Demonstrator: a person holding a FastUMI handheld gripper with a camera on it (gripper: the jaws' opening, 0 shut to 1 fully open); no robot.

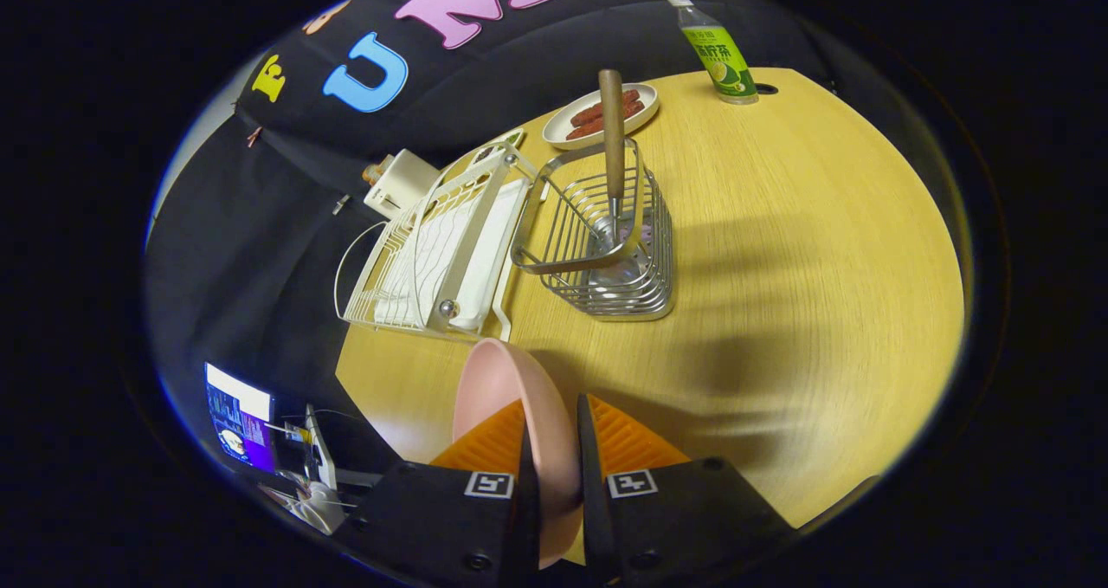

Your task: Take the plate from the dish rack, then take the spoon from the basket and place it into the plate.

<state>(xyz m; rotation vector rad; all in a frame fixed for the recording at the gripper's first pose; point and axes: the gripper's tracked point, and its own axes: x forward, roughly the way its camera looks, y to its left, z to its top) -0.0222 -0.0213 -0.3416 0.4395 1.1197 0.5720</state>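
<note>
Now the fingers (554,449) pinch the pink plate (511,415) on its edge, near the white dish rack (433,250); farther off, the spoon (613,138) stands in the wire basket (606,242)

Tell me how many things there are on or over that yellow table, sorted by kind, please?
Plates: 2, the pink plate clamped on edge between the gripper fingers, and a white plate holding sausages.
Racks and baskets: 2, the white dish rack and the wire basket.
Spoons: 1, the wooden-handled spoon upright in the basket.
Bottles: 1, a green bottle.
Total: 6.
</note>
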